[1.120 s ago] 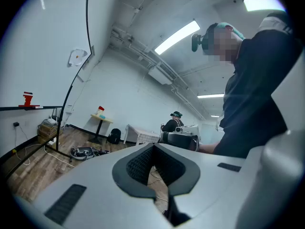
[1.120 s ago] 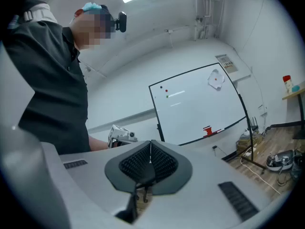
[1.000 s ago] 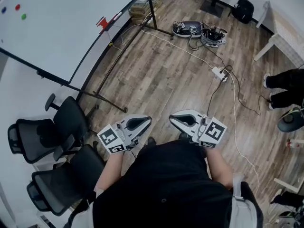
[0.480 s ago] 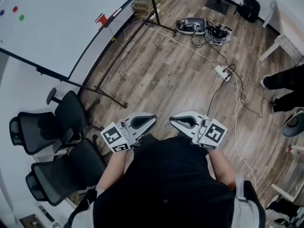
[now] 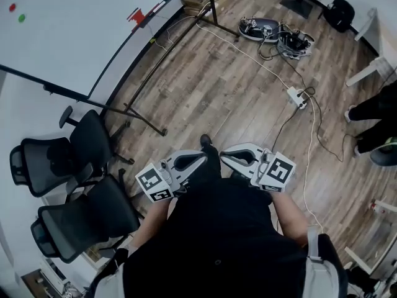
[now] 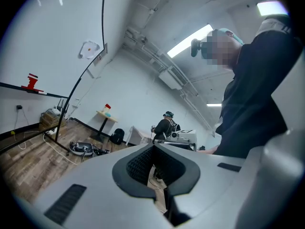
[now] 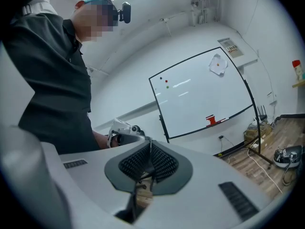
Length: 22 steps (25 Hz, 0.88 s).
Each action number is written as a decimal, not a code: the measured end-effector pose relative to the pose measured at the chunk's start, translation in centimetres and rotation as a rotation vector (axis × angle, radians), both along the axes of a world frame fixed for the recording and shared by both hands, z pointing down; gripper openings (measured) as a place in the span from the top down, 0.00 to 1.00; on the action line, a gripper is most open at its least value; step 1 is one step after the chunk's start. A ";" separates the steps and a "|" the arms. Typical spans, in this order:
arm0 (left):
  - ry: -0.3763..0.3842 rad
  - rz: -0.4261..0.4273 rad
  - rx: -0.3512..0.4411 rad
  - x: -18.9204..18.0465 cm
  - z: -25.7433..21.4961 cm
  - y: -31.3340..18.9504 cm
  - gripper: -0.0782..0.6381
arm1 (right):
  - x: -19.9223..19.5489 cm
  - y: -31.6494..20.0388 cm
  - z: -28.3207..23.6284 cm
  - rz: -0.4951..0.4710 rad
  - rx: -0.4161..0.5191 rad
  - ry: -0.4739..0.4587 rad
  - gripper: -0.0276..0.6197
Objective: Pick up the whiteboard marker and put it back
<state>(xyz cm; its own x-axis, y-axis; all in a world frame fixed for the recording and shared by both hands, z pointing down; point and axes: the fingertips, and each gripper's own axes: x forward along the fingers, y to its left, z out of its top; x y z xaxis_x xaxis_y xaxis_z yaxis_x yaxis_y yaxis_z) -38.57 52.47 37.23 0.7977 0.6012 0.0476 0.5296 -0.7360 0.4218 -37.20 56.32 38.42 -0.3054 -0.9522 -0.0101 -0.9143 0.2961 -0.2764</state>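
In the head view the whiteboard stands at the upper left on a black stand. Its tray carries a red block and a thin white-and-red stick that looks like the marker. My left gripper and right gripper are held close to my body, tips pointing at each other, far from the board. Both are shut on nothing. The right gripper view shows the whiteboard with the red block on its tray, beyond the shut right gripper. The left gripper points across the room.
Two black office chairs stand to my left. The whiteboard stand's legs cross the wood floor ahead. Cables and a power strip run to the right, near a pile of gear. Another person's legs show at the right edge.
I have stepped forward; a shoe now shows between the grippers and the whiteboard has slid up and left in view. Both grippers stay shut near my body.
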 end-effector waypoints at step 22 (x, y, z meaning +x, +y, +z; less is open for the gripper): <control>0.044 0.058 -0.117 17.5 1.5 -23.1 0.88 | 19.0 -17.3 -0.3 0.227 -0.193 -0.024 0.93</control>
